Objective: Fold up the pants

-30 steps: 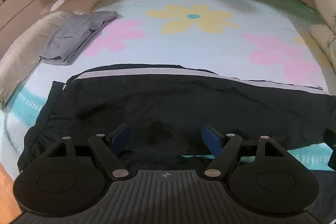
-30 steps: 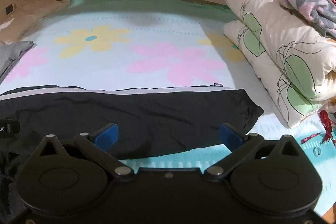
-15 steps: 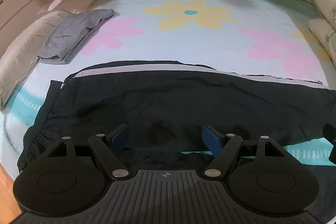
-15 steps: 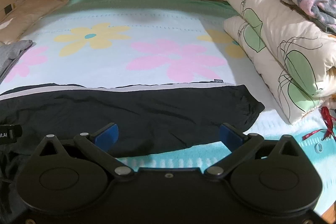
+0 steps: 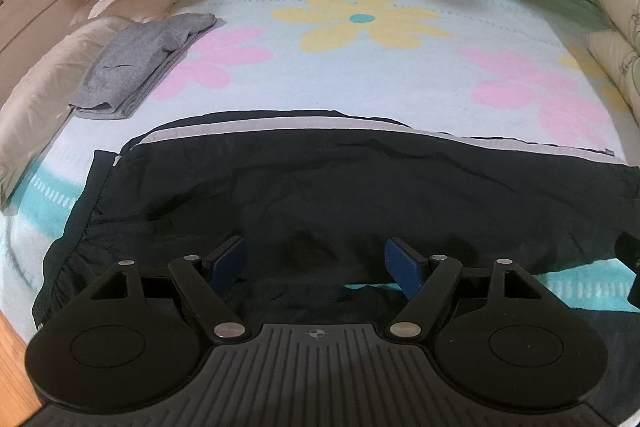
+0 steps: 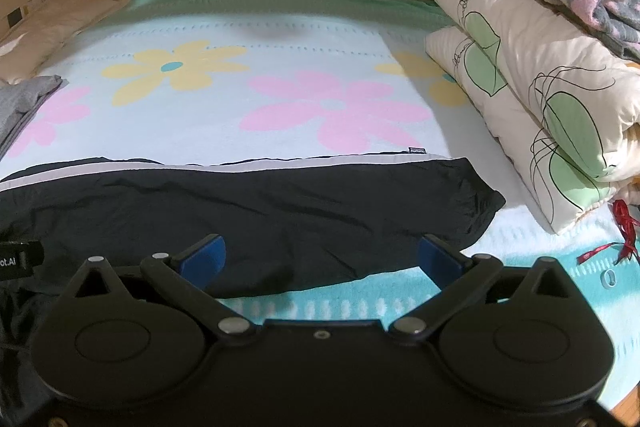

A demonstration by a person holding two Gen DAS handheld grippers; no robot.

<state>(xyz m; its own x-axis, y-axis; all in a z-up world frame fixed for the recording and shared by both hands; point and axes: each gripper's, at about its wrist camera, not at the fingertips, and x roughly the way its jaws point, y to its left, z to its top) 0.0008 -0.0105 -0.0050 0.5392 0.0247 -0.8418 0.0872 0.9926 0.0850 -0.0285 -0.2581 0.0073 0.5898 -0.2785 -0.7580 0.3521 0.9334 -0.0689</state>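
Both claws spread wide, empty: left claw (image 5: 316,261), right claw (image 6: 320,259) over black pants (image 6: 260,203) along bed (image 6: 320,47) near edge. Far half of bed free; quilt (image 6: 540,87) crowds right edge.

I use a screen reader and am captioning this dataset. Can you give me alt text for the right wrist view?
An open black claw with blue pads hovers over long black pants with a pale side stripe, laid flat across a pale blue bedspread with pink and yellow flowers. A rolled cream quilt with green leaf print lies to the right; a folded grey garment sits at the left edge.
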